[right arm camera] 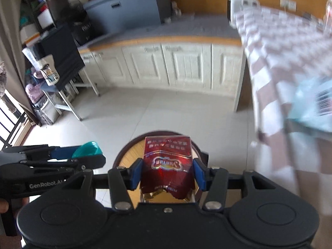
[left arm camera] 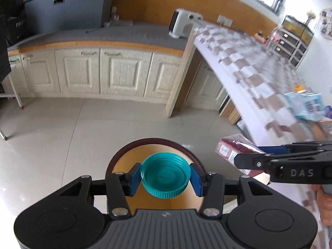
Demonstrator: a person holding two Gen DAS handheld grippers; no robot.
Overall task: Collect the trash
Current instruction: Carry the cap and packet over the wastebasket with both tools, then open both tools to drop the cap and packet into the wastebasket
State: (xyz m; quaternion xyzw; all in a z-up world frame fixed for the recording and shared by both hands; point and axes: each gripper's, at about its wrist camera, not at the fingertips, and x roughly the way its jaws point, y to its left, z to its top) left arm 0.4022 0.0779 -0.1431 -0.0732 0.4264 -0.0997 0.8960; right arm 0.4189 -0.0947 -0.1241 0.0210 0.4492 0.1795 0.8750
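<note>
Left gripper (left arm camera: 165,176) pinches a teal bottle cap (left arm camera: 165,175) between its blue pads (left arm camera: 133,178), the cap's open, ribbed interior turned toward the camera. Directly beneath the cap lies the round opening of a bin (left arm camera: 124,151) with a dark rim and a tan inner wall, so the cap hangs over its mouth. Right gripper (right arm camera: 167,173) clamps a crumpled red cigarette pack (right arm camera: 167,161), torn at its near end, between its own blue pads (right arm camera: 137,173); the same dark-rimmed bin (right arm camera: 124,153) shows below and behind the pack. Each tool appears in the other's view: the right one enters the left wrist view from the right edge with the red pack at its tip, and the left one enters the right wrist view from the left edge with the teal cap visible at its tip. Beyond the bin stretches a pale tiled floor (left arm camera: 51,128). To the right stands a table with a checked cloth (left arm camera: 259,70), blurred, carrying a light-blue packet (left arm camera: 305,105). Farthest back run cream cabinets (left arm camera: 93,72) under a grey-covered counter bearing a blue-grey box (left arm camera: 66,8) and a white appliance (left arm camera: 184,23).
</note>
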